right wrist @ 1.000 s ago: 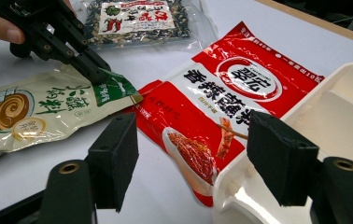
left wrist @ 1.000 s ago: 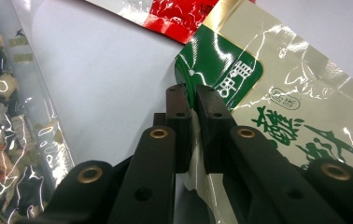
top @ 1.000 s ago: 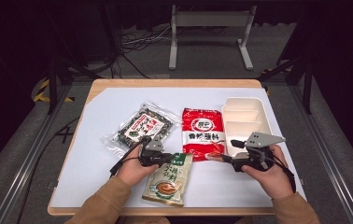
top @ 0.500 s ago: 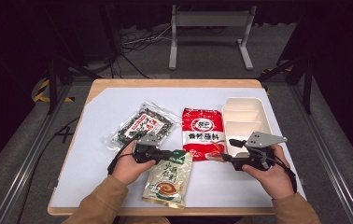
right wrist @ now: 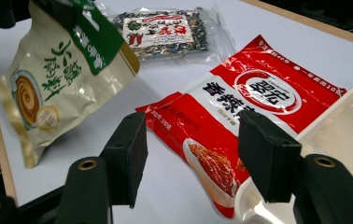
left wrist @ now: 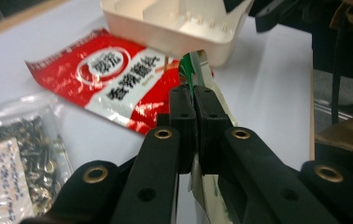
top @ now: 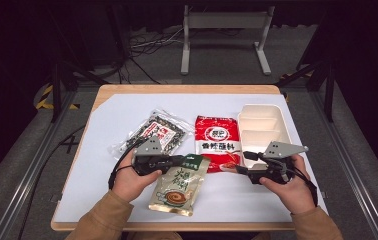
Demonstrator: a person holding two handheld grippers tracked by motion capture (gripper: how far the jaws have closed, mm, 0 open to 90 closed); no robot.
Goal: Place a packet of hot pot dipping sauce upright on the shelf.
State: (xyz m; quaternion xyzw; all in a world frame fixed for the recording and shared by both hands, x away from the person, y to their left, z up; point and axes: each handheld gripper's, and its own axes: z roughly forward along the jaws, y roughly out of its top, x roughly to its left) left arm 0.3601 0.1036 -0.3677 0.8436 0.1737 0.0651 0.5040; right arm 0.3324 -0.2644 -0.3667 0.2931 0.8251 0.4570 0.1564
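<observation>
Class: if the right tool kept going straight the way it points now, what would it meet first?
Most likely the red packet, lying directly ahead between the right tool's open jaws; depth is uncertain, though.

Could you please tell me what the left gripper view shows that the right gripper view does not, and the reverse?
Left gripper view alone: the left gripper with its jaws shut on the edge of the green and cream pouch, seen edge-on.

Right gripper view alone: the right gripper with open jaws, which have just been closing, nothing between them, and the pouch's printed face hanging clear of the table.

Both: the red packet, the clear bag of dark spices and the cream tray.
</observation>
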